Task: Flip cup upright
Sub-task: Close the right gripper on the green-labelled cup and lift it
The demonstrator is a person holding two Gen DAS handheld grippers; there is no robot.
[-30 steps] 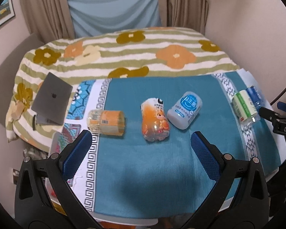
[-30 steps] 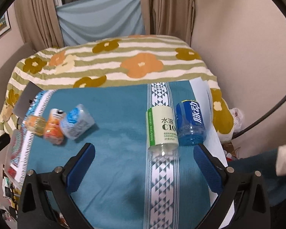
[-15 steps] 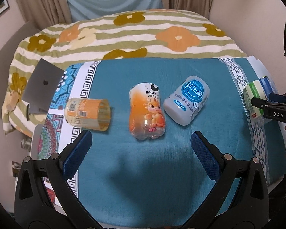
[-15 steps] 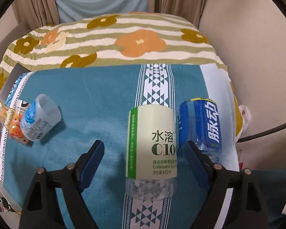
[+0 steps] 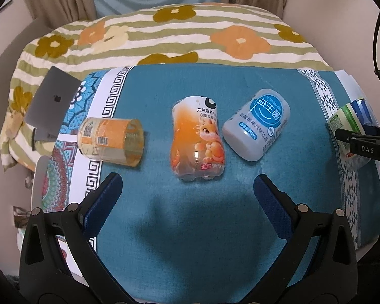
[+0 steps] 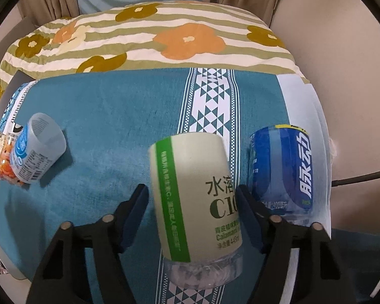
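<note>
The green-labelled cup (image 6: 197, 202) lies on its side between the spread fingers of the right claw (image 6: 192, 207), ungripped. The blue cup (image 6: 281, 172), just right, may be knocked. The left claw (image 5: 187, 197) is held open.

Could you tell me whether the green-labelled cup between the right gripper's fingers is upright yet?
No. The green-labelled cup lies on its side on the cloth.

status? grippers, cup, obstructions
Right gripper open, straddling the green-label cup, on its side. Left gripper open, empty, short of the orange cup. Blue cup crowds the right finger.
</note>
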